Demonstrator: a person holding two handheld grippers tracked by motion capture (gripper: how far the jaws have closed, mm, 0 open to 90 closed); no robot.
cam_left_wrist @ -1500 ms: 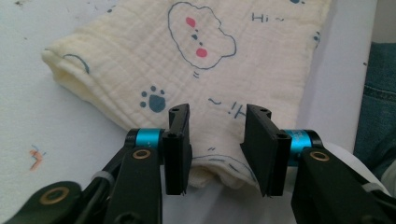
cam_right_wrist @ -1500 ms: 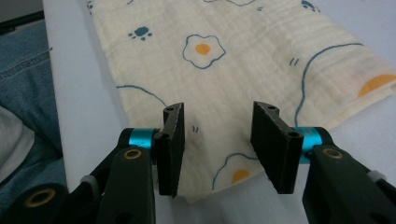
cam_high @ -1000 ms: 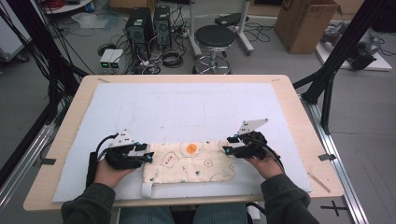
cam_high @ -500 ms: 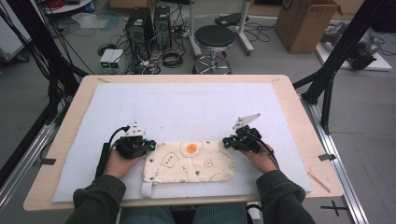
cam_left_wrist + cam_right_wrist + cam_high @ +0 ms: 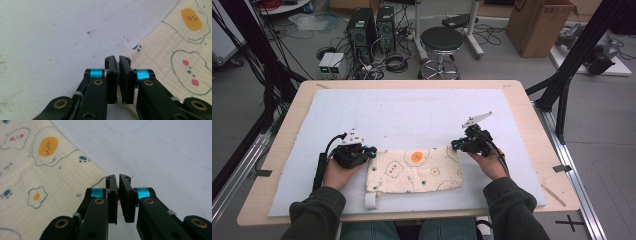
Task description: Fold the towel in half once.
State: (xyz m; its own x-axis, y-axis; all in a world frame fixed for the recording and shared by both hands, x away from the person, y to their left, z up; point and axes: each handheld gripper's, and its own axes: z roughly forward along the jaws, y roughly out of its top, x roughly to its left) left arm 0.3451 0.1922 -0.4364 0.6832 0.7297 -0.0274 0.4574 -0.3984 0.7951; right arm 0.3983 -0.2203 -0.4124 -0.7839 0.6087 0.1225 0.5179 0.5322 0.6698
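A cream cloth printed with fried eggs and small figures lies flat on the near part of the white mat. My left gripper sits at the cloth's far left corner. In the left gripper view that gripper has its jaws together, and the corner of the cloth runs in between them. My right gripper is at the far right corner. Its jaws are likewise pressed together where the edge of the cloth meets them.
The mat covers most of the wooden table. A white loop hangs from the cloth's near left corner. Beyond the table stand a black stool, computer cases and a cardboard box.
Both hands have slid a little away from the person, from the cloth's sides up to its far corners. The cloth itself lies as before.
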